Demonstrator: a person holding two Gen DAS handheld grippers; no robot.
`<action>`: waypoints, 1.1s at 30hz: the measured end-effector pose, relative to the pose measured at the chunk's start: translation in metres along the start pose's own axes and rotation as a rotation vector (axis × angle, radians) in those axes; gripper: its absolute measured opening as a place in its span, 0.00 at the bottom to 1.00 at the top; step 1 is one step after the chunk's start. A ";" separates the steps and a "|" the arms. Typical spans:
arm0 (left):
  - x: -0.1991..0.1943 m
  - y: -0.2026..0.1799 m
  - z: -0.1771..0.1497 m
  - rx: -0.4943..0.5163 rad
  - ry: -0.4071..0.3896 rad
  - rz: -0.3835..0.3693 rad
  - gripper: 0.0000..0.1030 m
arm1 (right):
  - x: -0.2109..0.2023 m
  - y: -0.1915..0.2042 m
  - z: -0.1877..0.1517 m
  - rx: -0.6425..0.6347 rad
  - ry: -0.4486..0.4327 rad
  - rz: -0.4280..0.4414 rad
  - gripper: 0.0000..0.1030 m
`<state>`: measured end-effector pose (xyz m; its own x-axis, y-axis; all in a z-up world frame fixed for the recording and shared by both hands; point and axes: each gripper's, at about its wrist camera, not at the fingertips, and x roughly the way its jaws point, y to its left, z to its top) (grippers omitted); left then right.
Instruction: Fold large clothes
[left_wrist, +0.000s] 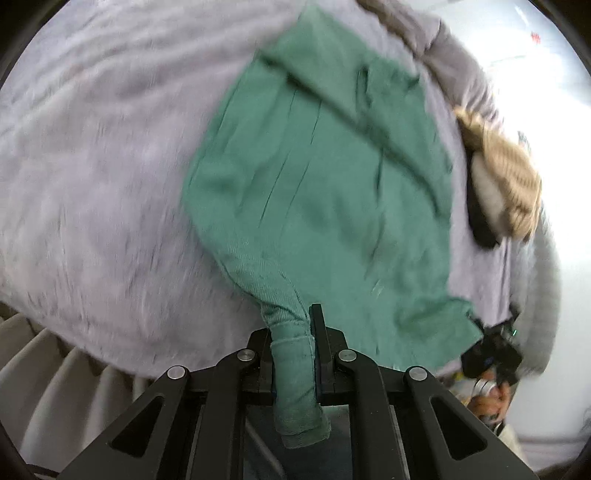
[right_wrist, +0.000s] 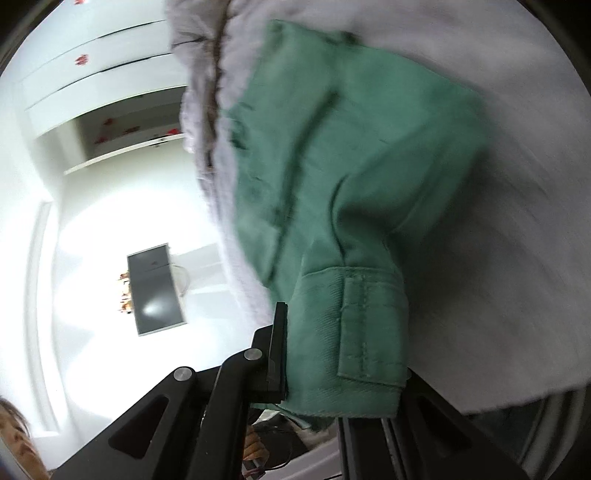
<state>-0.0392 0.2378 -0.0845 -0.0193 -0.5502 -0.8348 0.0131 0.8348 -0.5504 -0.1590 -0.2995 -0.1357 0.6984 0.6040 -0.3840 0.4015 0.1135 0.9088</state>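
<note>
Both jaws clamp the green garment (left_wrist: 317, 192) spread over the lilac bedcover (left_wrist: 103, 177)

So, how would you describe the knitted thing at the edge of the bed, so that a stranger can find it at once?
Start from the wide lilac-grey blanket and the green garment spread on it, which the left gripper holds. Past the garment's right side, at the blanket's edge, lies the beige ribbed knit. It is the only sandy, ribbed piece, lying against something black and white.
</note>
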 end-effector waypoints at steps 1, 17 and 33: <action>-0.007 -0.009 0.014 -0.006 -0.032 -0.002 0.14 | 0.004 0.010 0.008 -0.013 0.003 0.017 0.05; 0.007 -0.130 0.238 0.129 -0.374 0.071 0.14 | 0.129 0.132 0.230 -0.180 0.000 -0.005 0.05; 0.102 -0.102 0.337 0.116 -0.329 0.258 0.70 | 0.171 0.092 0.287 -0.133 -0.090 -0.152 0.44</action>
<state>0.2948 0.0892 -0.1159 0.3192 -0.3166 -0.8933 0.0881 0.9484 -0.3046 0.1674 -0.4126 -0.1643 0.6882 0.5003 -0.5255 0.4284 0.3043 0.8508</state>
